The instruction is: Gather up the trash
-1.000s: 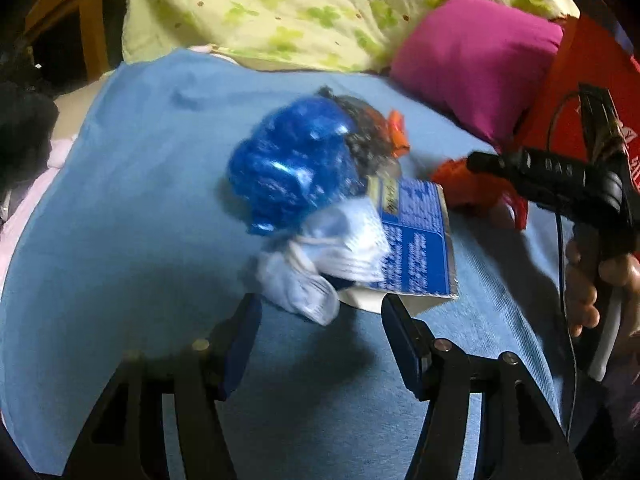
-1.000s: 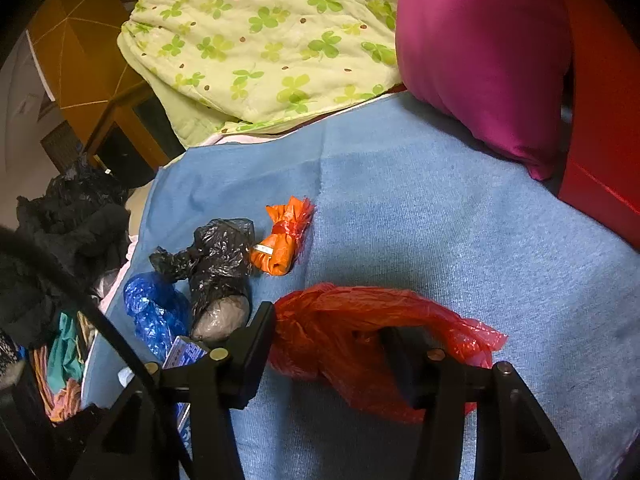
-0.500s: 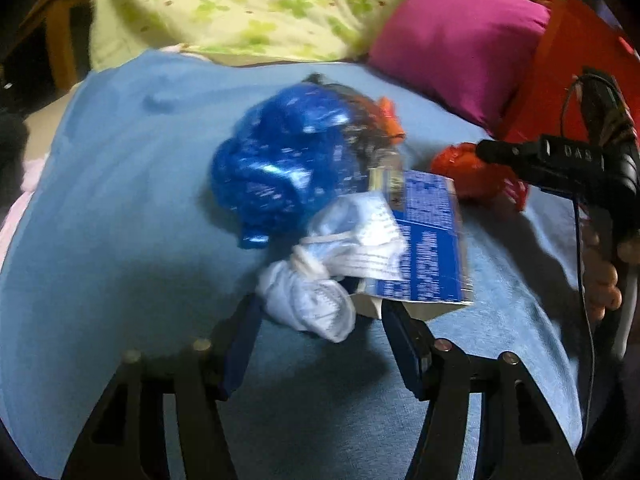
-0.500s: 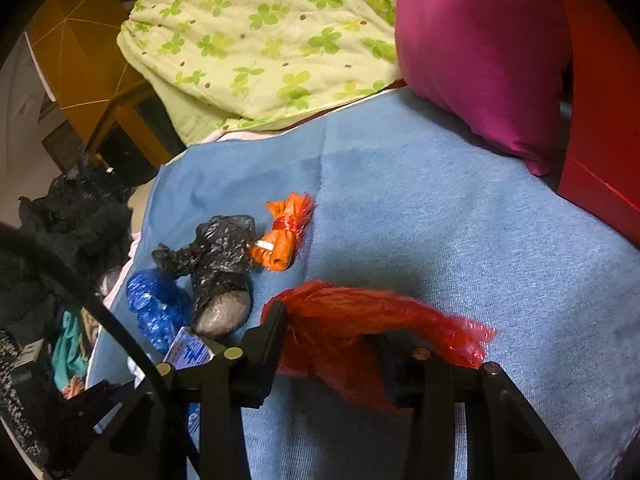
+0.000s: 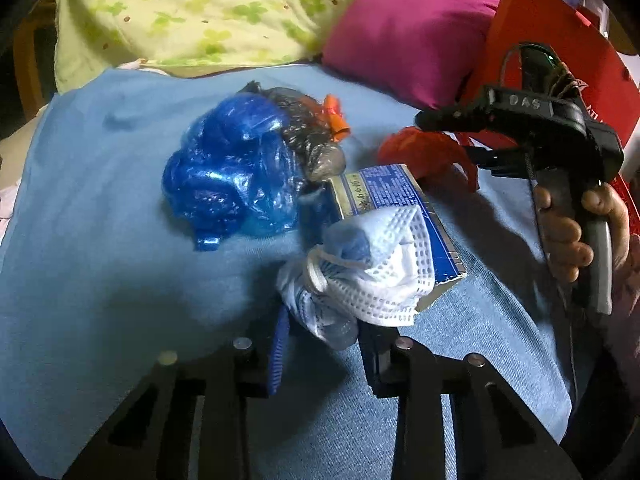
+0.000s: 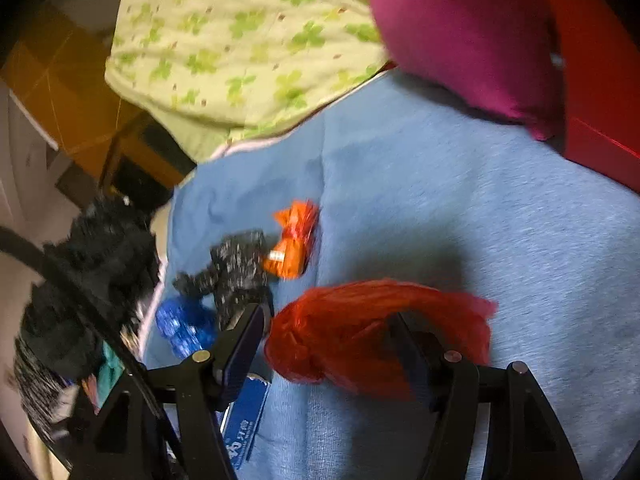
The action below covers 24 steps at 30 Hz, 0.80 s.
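Observation:
Trash lies on a blue blanket (image 5: 100, 240). In the left wrist view my left gripper (image 5: 324, 344) has closed on a crumpled white and blue face mask (image 5: 360, 276), which rests against a blue and white carton (image 5: 396, 204). Behind are a blue plastic bag (image 5: 236, 172), a black bag (image 5: 308, 132) and an orange wrapper (image 5: 334, 114). In the right wrist view my right gripper (image 6: 328, 344) is open around a red plastic bag (image 6: 360, 332), its fingers on either side of it. The orange wrapper (image 6: 294, 240), black bag (image 6: 236, 268) and blue bag (image 6: 182, 326) lie to its left.
A magenta pillow (image 5: 408, 28) and a green clover-print quilt (image 5: 192, 12) lie at the back. A red bag or box (image 5: 560, 48) stands at the right. Dark clothes (image 6: 80, 280) hang off the bed's left edge.
My left gripper moved forward and closed its jaws onto the face mask. My right gripper moved in over the red bag, with its jaws still apart.

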Tool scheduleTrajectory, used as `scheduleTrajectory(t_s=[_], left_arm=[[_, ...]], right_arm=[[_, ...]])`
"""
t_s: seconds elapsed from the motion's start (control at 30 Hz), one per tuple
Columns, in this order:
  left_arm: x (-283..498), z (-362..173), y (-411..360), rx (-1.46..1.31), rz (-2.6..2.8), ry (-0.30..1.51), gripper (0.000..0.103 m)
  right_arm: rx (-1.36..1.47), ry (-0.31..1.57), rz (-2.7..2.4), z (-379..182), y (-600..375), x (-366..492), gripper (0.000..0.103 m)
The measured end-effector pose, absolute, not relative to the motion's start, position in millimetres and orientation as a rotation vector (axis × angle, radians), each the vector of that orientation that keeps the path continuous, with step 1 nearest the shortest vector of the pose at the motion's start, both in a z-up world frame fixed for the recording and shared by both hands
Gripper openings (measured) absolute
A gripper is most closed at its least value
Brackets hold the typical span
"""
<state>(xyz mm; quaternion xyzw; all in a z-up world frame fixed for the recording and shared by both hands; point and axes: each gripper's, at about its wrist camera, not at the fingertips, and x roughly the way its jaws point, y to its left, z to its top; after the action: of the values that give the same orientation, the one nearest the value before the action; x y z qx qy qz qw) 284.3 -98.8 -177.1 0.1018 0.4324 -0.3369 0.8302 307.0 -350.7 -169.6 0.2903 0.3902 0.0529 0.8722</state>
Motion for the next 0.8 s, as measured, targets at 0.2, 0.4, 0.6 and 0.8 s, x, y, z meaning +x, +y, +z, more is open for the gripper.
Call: scheduleTrajectory(t_s=[0.2, 0.4, 0.6, 0.8], left_arm=[[281.0, -167.9, -93.5, 0.206, -0.685, 0.921, 0.033], [264.3, -159.5, -84.9, 0.259, -0.628, 0.909, 0.033], [249.5, -154.3, -75.8, 0.326, -0.552, 0.898, 0.033], [237.6, -145.0, -71.1, 0.392, -0.487, 0.861, 0.034]], right_arm=[[0.495, 0.818, 0.087, -172.0, -331.7, 309.9, 0.058], [0.469, 0.799, 0.079, -165.9, -329.5, 303.3, 0.048], [0.459, 0.757, 0.082, -151.7, -325.2, 285.4, 0.047], [0.451, 0.727, 0.094, -138.8, -317.9, 264.7, 0.047]])
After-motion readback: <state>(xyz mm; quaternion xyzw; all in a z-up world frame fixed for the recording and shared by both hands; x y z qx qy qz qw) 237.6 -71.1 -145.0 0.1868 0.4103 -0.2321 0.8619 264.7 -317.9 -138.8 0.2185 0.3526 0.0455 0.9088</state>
